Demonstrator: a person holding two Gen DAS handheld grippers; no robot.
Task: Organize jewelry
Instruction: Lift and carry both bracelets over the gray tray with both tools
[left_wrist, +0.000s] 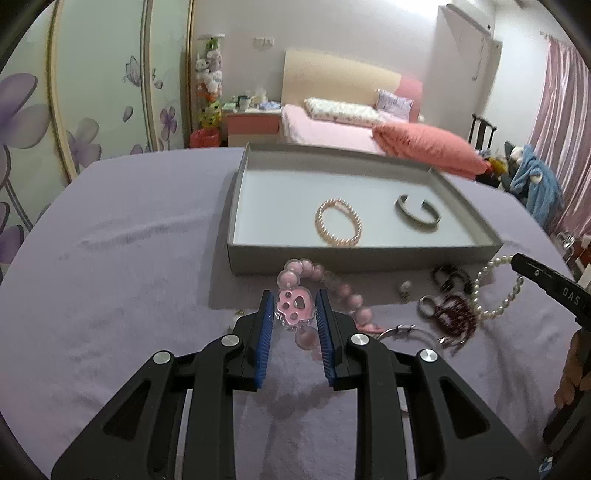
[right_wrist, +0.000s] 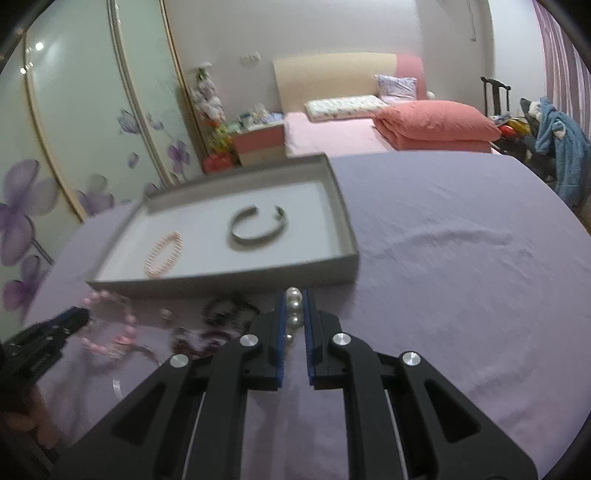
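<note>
On the purple bedspread (left_wrist: 129, 229), left gripper (left_wrist: 294, 308) is pinching the pink bracelet (left_wrist: 295, 306), right gripper (right_wrist: 294, 314) is clamped on pearls (right_wrist: 294, 306); both probably heading over the tray (left_wrist: 362, 258) wall next.

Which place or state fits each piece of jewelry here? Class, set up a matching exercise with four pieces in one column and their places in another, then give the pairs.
Things:
1. pink paw-charm bracelet
2. white pearl strand
3. silver cuff bangle
4. dark red charm keyring

Places:
A. lying in the grey tray
B. gripped by the right gripper
C. loose on the purple cloth
D. gripped by the left gripper

Pairs: 1-D, 2-B, 3-A, 4-C
</note>
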